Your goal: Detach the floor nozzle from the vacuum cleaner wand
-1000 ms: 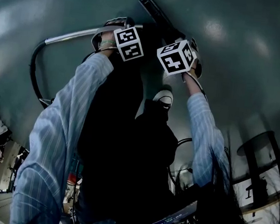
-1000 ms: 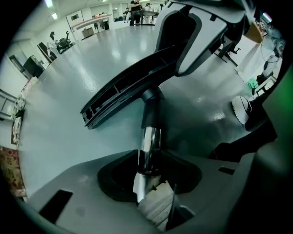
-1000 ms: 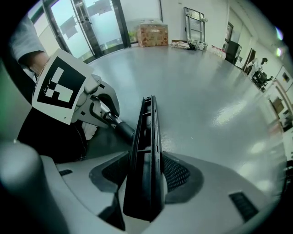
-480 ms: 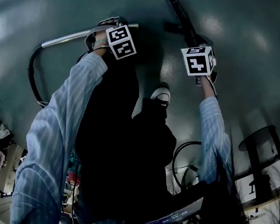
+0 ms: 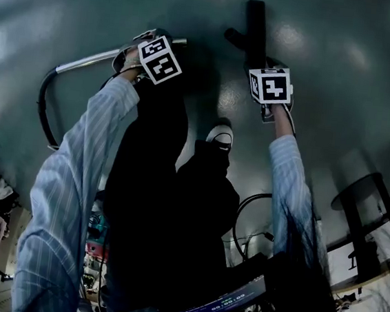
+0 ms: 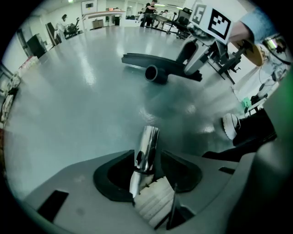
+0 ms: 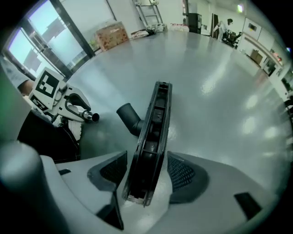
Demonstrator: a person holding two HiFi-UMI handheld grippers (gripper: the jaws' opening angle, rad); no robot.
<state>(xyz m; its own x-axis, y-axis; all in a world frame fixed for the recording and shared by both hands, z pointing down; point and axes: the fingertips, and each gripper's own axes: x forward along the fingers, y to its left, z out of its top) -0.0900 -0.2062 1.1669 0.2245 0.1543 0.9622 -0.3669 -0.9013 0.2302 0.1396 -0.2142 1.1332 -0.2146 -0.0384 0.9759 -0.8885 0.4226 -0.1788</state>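
Left gripper (image 6: 146,171) clamped on the chrome wand (image 6: 147,145); floor nozzle (image 7: 155,119) detached, well apart from the wand, lying on the grey floor (image 7: 219,91) between the jaws of the right gripper (image 7: 147,176), which have just been opening and no longer press on it.

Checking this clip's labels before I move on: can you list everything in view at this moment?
floor nozzle: one, black, on the floor, detached from the wand
wand: one, chrome, in the left gripper
hose: one, black, curving from the wand's far end
cardboard box: one, brown, against the far wall
round stand: one, dark, head view's right edge
floor: grey-green, glossy
shoe: one, white, below the grippers
sleeves: two, pale blue striped
left gripper: fingers shut on the wand
right gripper: fingers have just been opening, floor nozzle between them, not pressed
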